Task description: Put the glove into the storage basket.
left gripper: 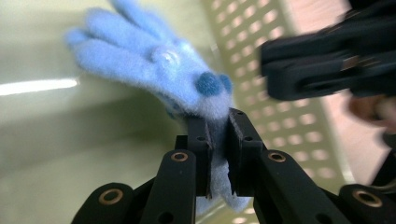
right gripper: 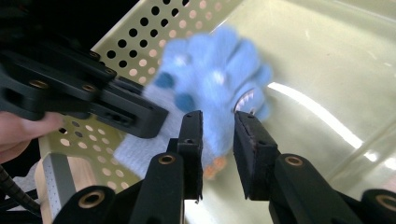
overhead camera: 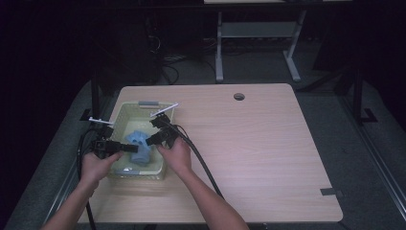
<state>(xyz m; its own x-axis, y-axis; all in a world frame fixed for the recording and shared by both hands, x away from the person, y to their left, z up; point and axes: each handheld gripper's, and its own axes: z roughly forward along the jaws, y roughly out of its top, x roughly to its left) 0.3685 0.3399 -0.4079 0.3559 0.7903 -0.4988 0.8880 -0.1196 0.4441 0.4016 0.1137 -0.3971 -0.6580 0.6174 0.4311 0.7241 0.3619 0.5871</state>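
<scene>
A fuzzy blue glove (overhead camera: 139,143) with dark blue spots lies in a pale green perforated basket (overhead camera: 143,103) at the table's left. My left gripper (overhead camera: 131,148) reaches in from the left and is shut on the glove's cuff. In the left gripper view its jaws (left gripper: 218,122) pinch the cuff edge, and the glove's fingers (left gripper: 116,42) stretch away over the basket floor. My right gripper (overhead camera: 149,140) comes in from the right. In the right gripper view its jaws (right gripper: 218,119) stand a little apart, with the glove's palm (right gripper: 215,74) between them.
The basket's holed wall (right gripper: 140,37) rises close beside both grippers. Black cables trail from the grippers across the wooden table (overhead camera: 249,143) toward its near edge. A round hole (overhead camera: 239,96) sits at the table's back, and grey tape (overhead camera: 331,192) at its front right.
</scene>
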